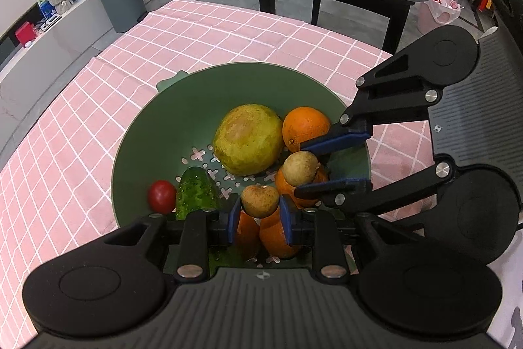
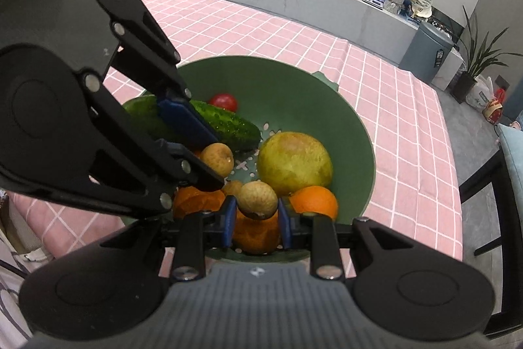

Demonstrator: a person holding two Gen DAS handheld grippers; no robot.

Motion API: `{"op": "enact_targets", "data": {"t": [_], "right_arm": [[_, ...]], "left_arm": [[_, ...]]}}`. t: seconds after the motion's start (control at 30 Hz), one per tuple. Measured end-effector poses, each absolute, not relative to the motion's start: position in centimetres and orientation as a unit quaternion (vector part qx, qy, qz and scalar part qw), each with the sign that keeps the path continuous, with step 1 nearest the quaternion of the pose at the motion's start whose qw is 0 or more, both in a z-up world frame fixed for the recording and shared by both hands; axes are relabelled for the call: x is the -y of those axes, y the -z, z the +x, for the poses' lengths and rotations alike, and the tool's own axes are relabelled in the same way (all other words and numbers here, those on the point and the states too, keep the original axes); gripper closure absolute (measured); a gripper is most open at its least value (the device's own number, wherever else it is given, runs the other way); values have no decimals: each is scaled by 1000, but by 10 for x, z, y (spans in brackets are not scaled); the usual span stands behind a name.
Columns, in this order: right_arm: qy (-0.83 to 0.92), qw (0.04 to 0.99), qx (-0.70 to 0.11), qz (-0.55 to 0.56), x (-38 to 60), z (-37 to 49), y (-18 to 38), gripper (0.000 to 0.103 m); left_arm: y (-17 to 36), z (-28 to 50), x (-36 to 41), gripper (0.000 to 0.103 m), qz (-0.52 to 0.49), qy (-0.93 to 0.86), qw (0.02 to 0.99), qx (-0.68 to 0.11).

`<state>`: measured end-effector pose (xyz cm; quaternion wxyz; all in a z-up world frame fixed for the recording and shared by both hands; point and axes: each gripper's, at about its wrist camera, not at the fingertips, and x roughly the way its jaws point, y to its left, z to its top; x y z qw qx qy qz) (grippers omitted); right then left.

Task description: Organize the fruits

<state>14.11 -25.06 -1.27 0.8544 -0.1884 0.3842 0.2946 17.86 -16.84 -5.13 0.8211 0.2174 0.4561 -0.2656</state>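
Fruits (image 1: 248, 139) in bowl (image 1: 137, 133) on table (image 1: 209, 31)

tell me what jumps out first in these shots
A green colander bowl piled with fruit sits on the pink checked cloth, the big yellow-green fruit at its middle. Each pair of tongs grips a small brown fruit over the bowl: left tongs, right tongs.

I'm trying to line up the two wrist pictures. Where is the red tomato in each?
Left wrist view: the tomato sits low left, against the green bowl's wall, left of the cucumber.
Right wrist view: the tomato is upper centre, behind the cucumber.
Shared landmark: the big yellow-green fruit.
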Motion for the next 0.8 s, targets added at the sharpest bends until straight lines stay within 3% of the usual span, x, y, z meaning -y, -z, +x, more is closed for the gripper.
{"op": "enact_targets", "data": {"t": [0.17, 0.27, 0.33, 0.53, 0.67, 0.8], "right_arm": [[-291, 856, -384, -188, 253, 140, 10, 79], [-287, 855, -387, -191, 253, 139, 8, 77], [-285, 855, -388, -194, 254, 138, 6, 69], [-277, 860, -374, -209, 253, 128, -8, 60], [-266, 870, -354, -216, 252, 114, -25, 44], [-244, 891, -326, -201, 254, 100, -45, 36]], "left_arm": [[49, 180, 165, 66, 196, 260, 827, -459], [42, 177, 164, 54, 185, 264, 831, -453], [37, 174, 164, 52, 188, 258, 837, -444], [15, 165, 160, 47, 185, 242, 855, -420], [-4, 154, 152, 46, 175, 222, 872, -400], [-26, 139, 137, 45, 149, 191, 895, -374]]}}
